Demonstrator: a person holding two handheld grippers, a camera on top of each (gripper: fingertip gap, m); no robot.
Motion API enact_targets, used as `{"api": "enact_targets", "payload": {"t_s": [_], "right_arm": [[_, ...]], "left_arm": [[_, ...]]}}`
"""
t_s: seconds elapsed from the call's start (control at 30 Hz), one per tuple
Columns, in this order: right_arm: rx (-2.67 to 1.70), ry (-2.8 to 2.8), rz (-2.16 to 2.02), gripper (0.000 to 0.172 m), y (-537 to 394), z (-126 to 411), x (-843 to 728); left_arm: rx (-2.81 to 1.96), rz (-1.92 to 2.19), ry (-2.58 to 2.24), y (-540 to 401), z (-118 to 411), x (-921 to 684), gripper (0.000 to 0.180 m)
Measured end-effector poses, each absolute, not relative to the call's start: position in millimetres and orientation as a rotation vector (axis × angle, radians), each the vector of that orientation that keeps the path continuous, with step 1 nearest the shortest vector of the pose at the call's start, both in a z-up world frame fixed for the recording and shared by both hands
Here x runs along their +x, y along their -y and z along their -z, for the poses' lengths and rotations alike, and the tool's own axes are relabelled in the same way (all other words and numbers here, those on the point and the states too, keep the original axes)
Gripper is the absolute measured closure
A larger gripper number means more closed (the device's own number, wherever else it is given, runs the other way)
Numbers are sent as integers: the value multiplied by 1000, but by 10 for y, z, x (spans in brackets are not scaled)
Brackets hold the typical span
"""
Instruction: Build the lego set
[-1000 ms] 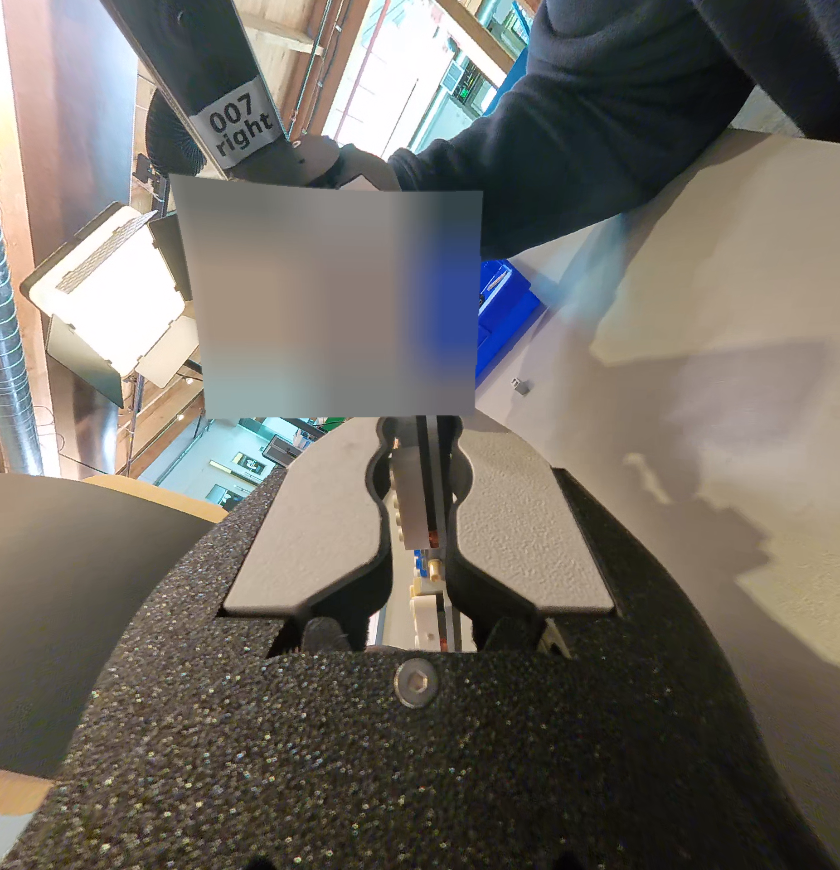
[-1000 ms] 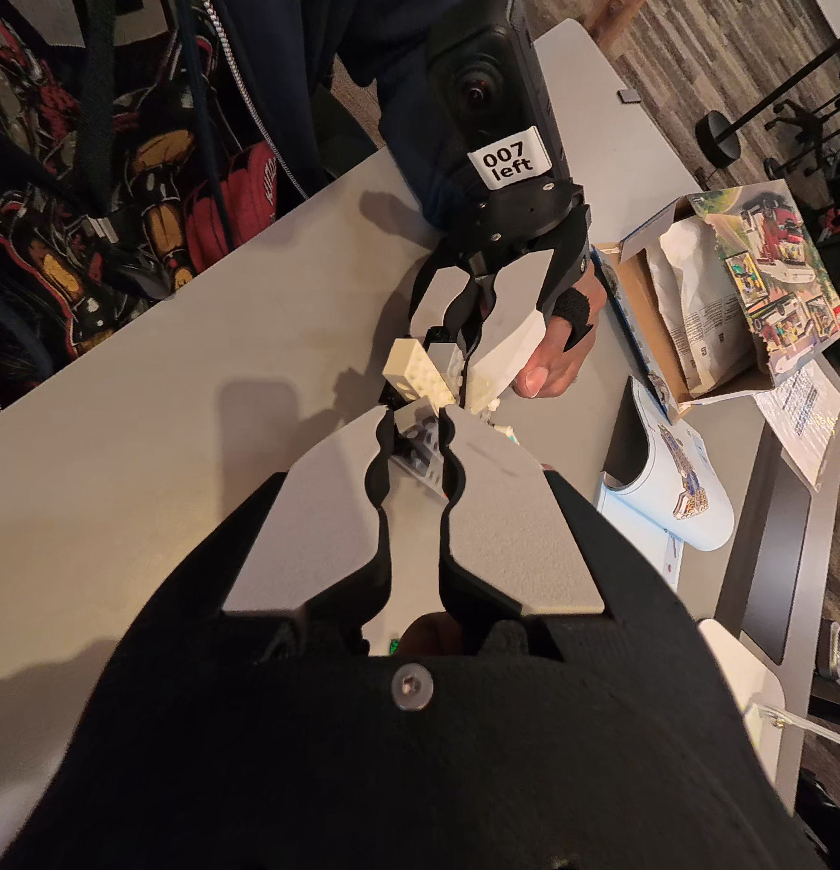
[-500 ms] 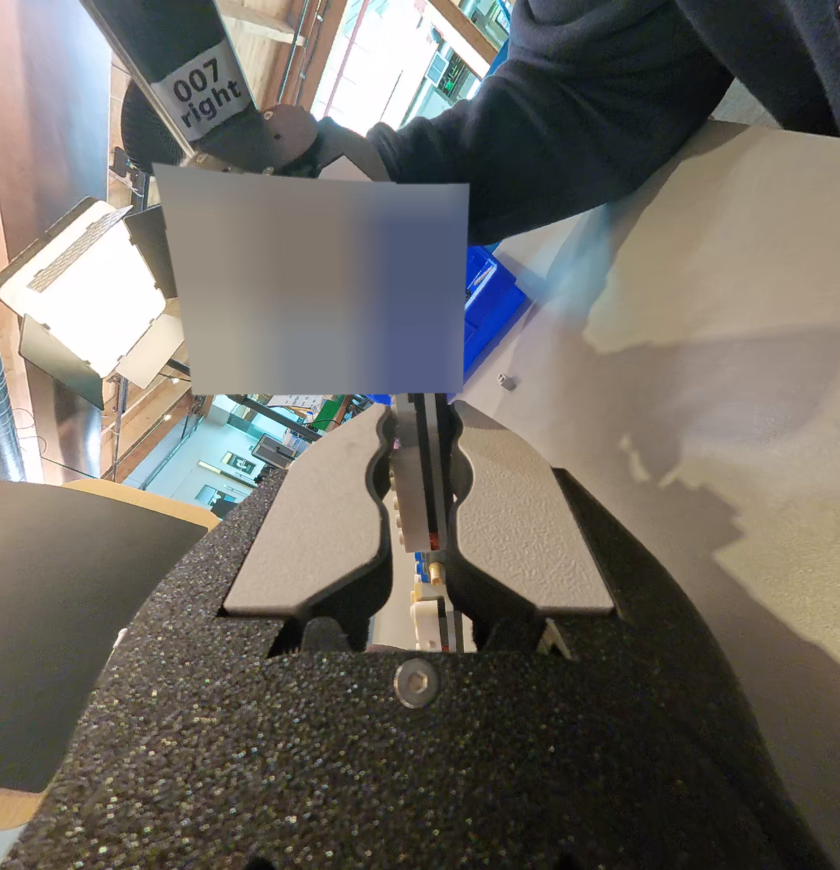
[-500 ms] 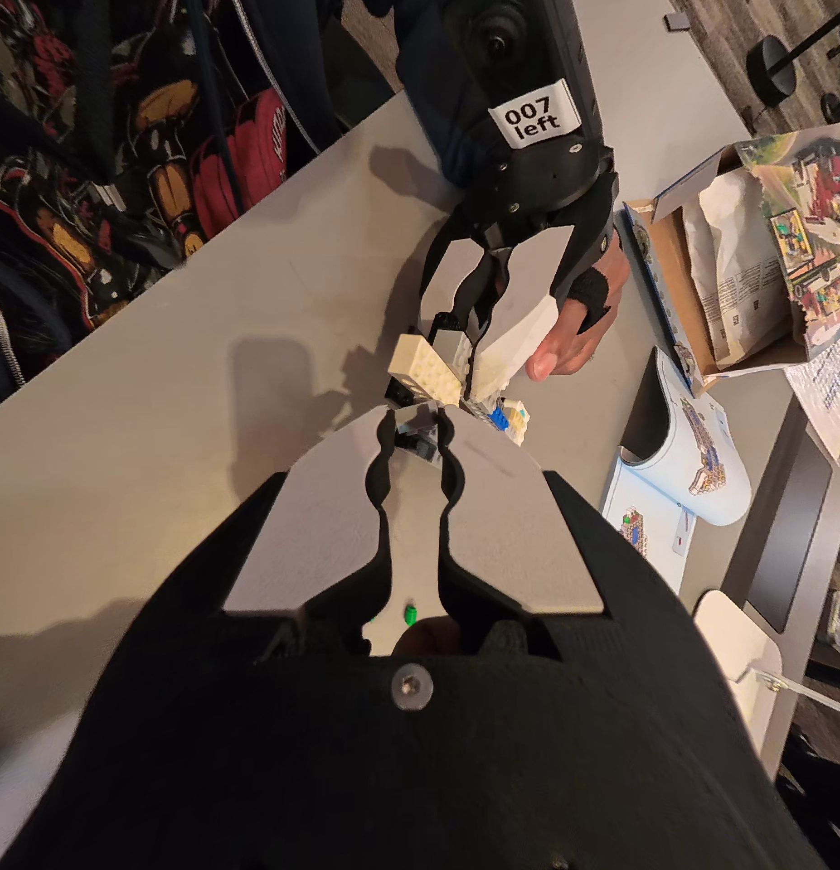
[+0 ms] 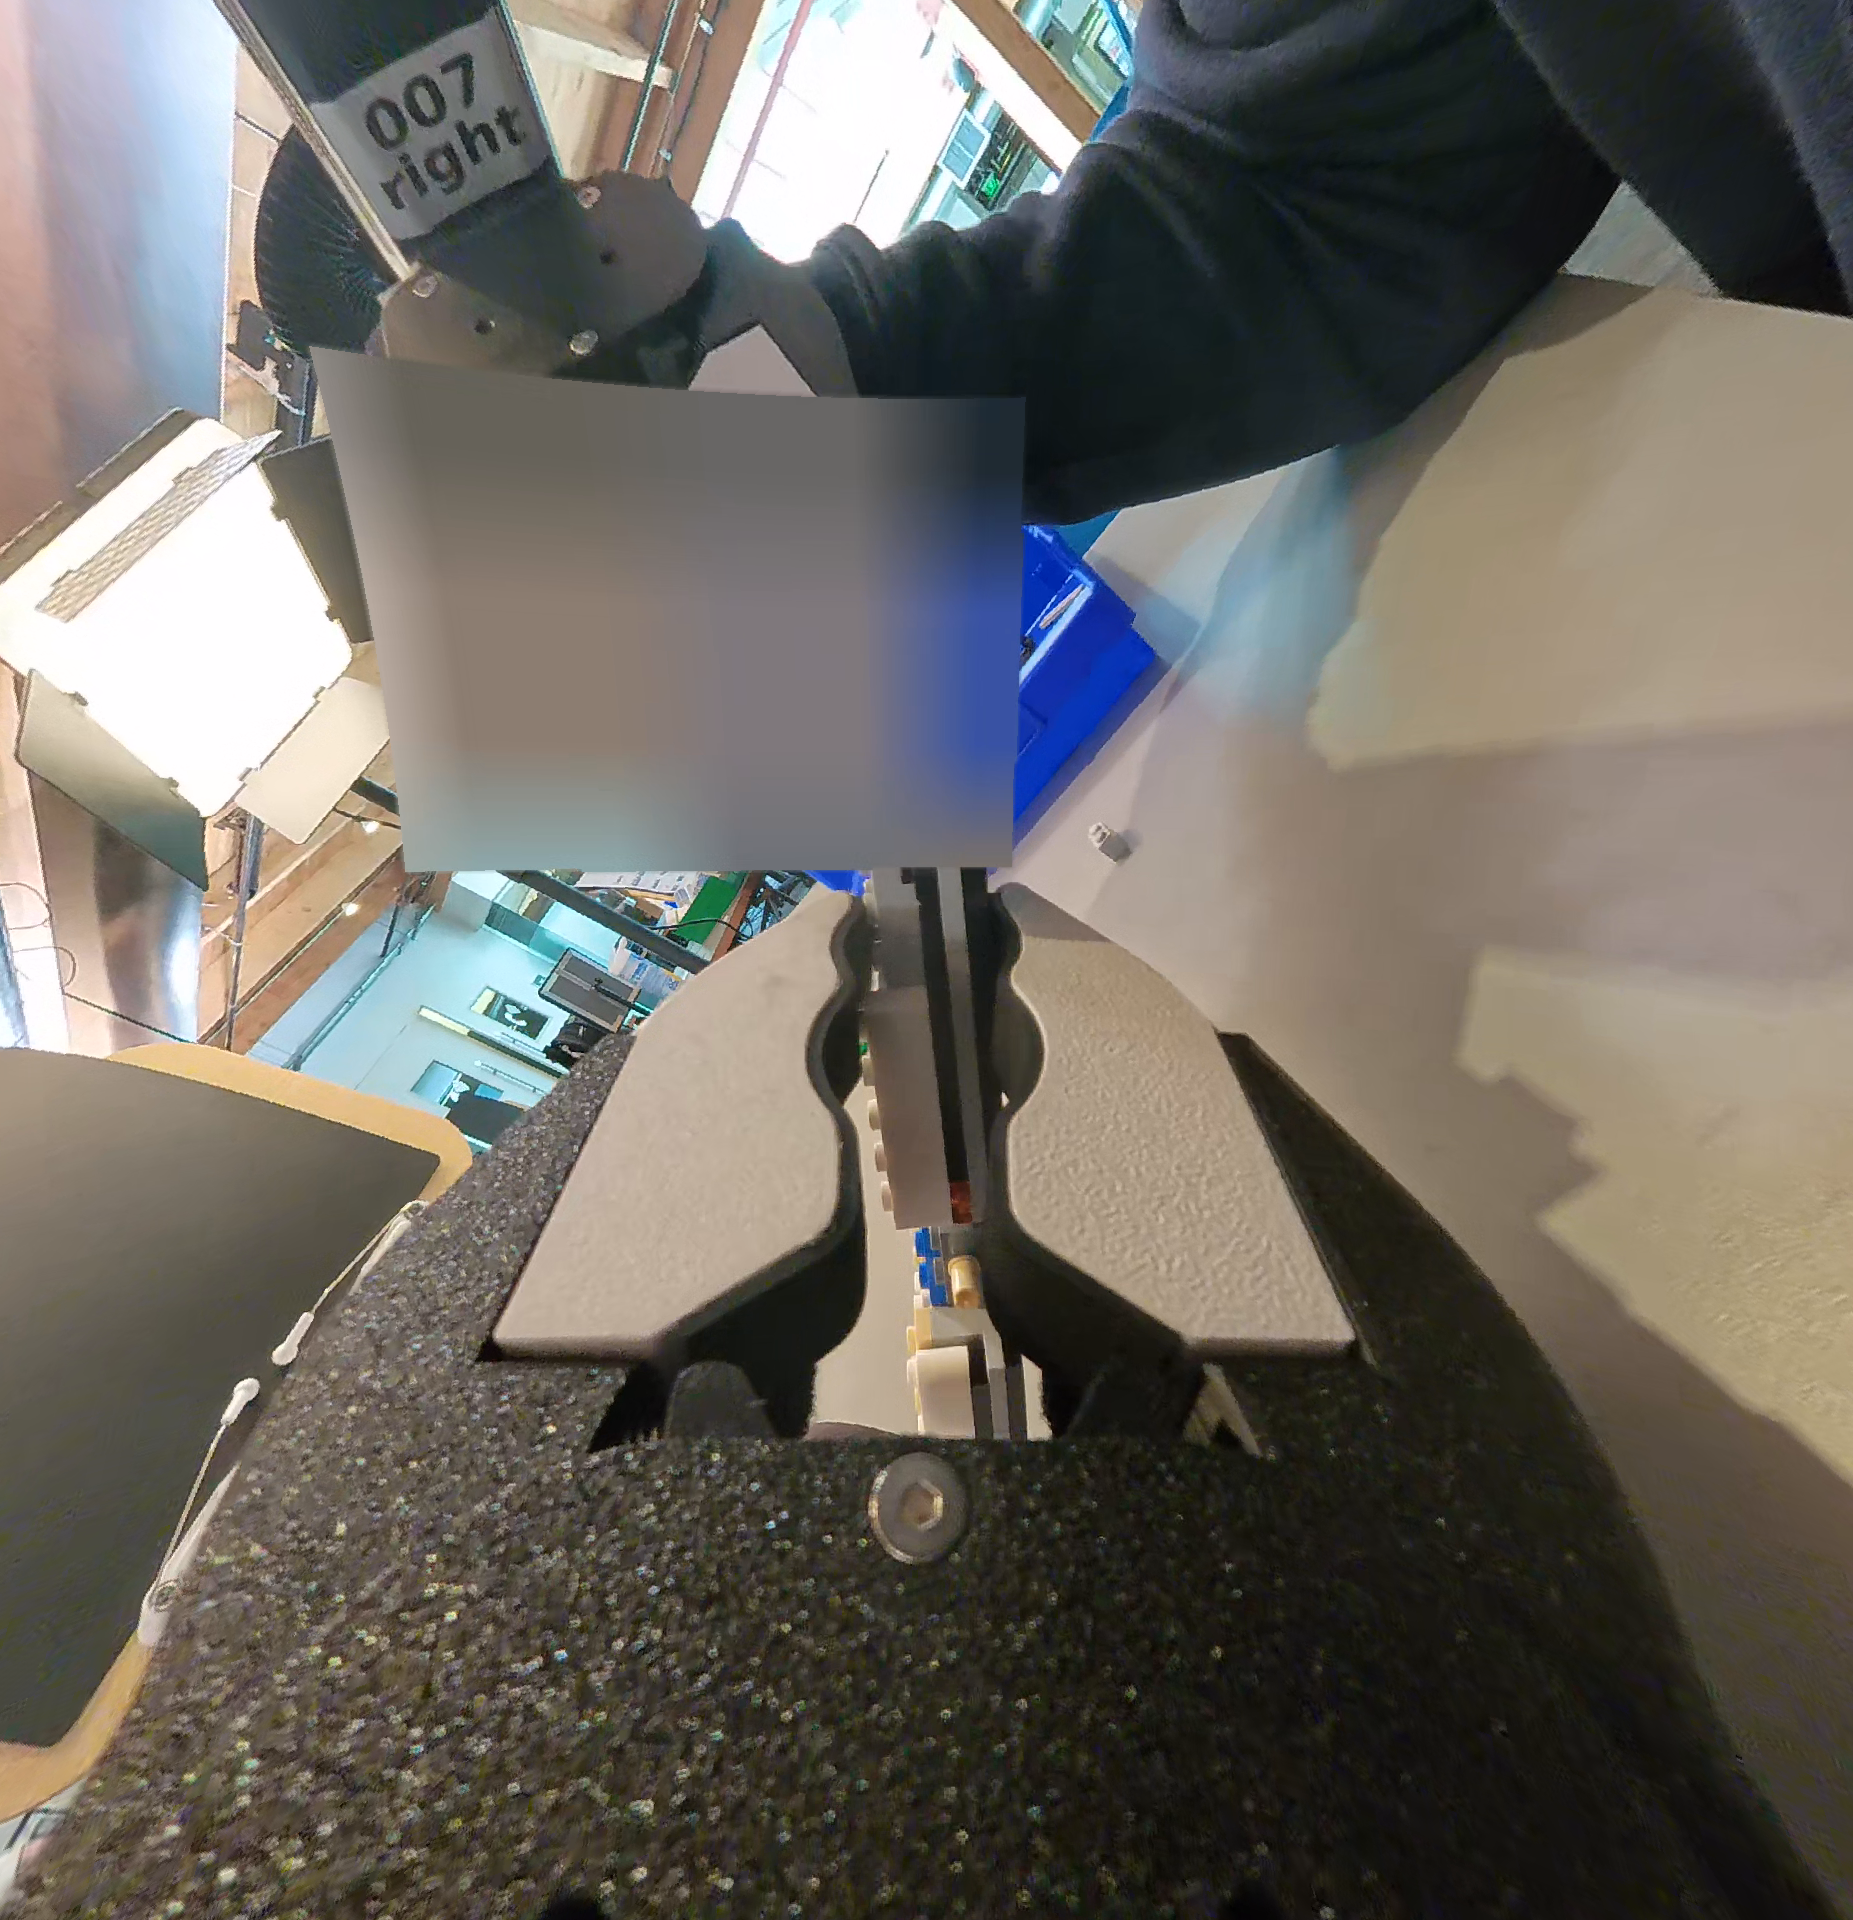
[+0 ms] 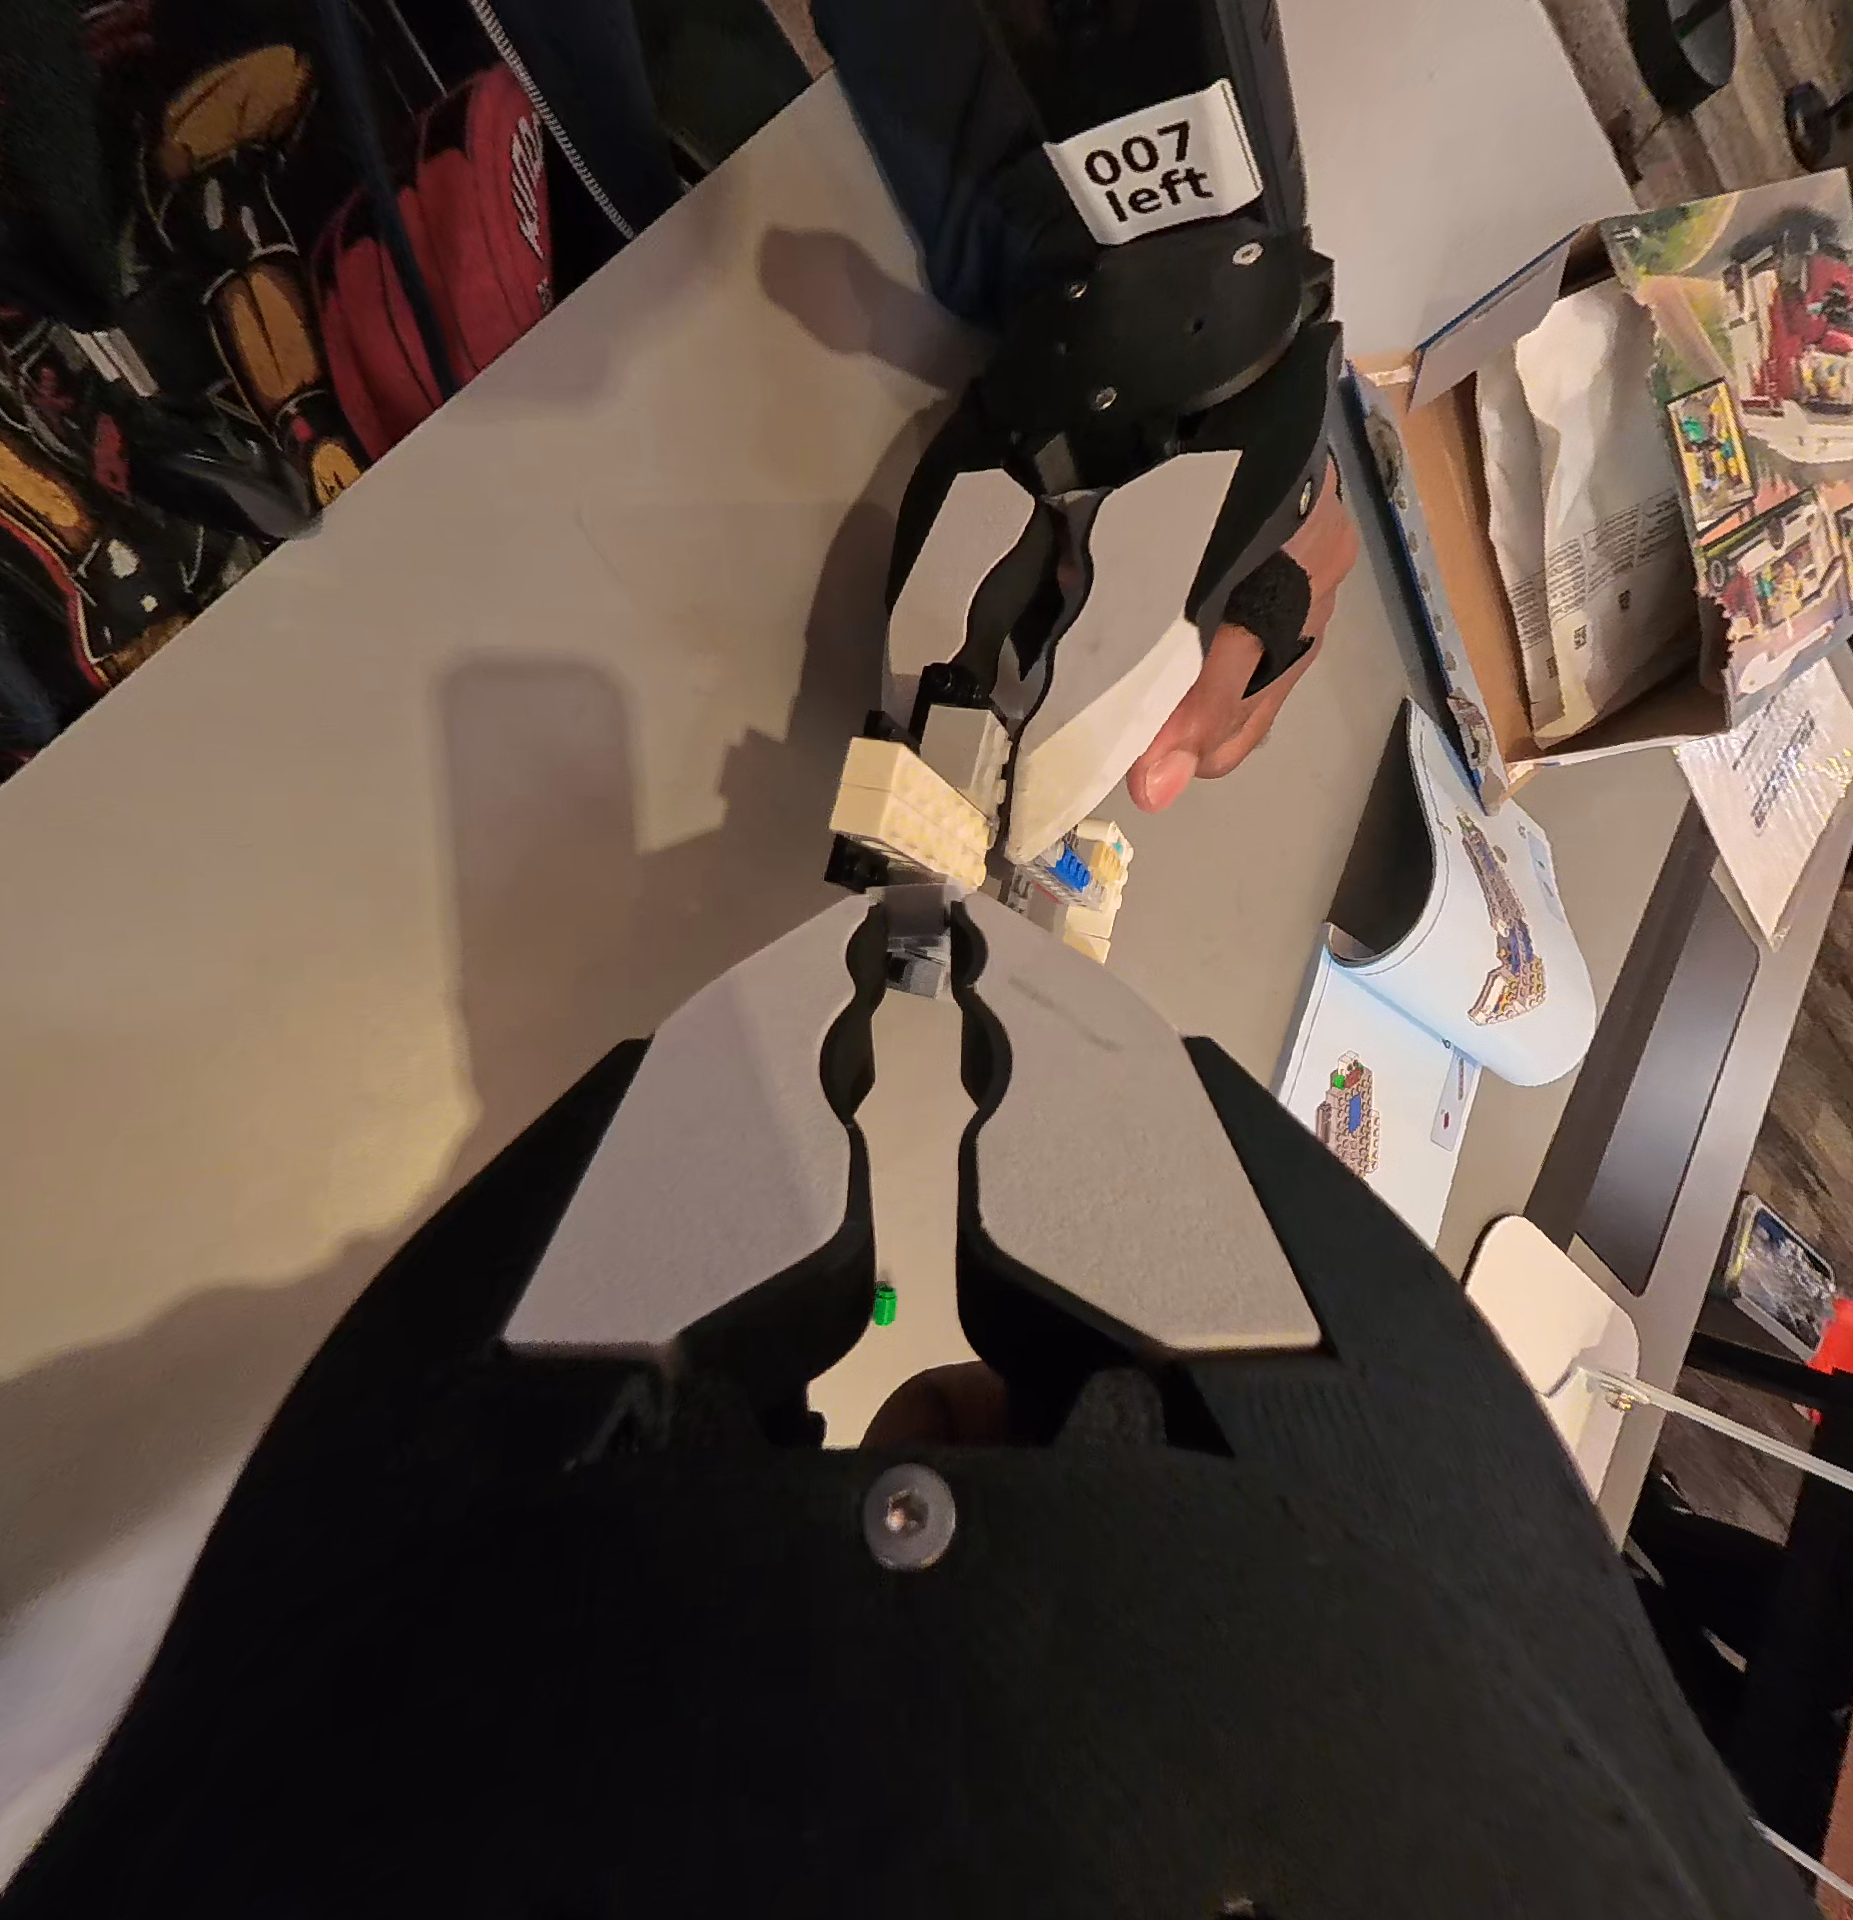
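Two grippers met over a pale grey table (image 6: 278, 935) lit warmly from one side, with hard shadows lying across it. Dark printed fabric hung beyond the far edge, wood-plank floor showed at the right, and in the left wrist view a bright panel lamp (image 5: 163, 623) stood before timber beams and windows. On the table's right lay an opened cardboard box (image 6: 1628, 468), an instruction booklet (image 6: 1441, 997) and a small green stud (image 6: 884, 1305).

The left gripper (image 6: 989, 821) was clamped on a brick assembly (image 6: 932, 790) of cream, grey and black pieces, held above the table; in its own view the assembly's long axis ran straight out along the fingers. The right gripper (image 6: 917, 914) was narrowed onto a small grey brick (image 6: 917, 951), pads pressing its sides, its far end touching the assembly's underside.
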State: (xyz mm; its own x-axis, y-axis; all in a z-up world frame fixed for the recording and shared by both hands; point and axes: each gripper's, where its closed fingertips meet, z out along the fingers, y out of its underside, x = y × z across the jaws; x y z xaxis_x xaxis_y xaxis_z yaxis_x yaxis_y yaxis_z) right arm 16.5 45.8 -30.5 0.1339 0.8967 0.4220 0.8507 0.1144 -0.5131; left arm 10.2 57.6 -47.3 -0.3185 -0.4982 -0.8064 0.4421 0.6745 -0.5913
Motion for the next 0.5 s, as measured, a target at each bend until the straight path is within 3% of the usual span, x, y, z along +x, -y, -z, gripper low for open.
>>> {"api": "enact_targets", "payload": {"t_s": [0.5], "right_arm": [[-1646,1609,-73,156,-577,154,187]], "left_arm": [[-117,1015,-1596,-649,375,118,160]]}}
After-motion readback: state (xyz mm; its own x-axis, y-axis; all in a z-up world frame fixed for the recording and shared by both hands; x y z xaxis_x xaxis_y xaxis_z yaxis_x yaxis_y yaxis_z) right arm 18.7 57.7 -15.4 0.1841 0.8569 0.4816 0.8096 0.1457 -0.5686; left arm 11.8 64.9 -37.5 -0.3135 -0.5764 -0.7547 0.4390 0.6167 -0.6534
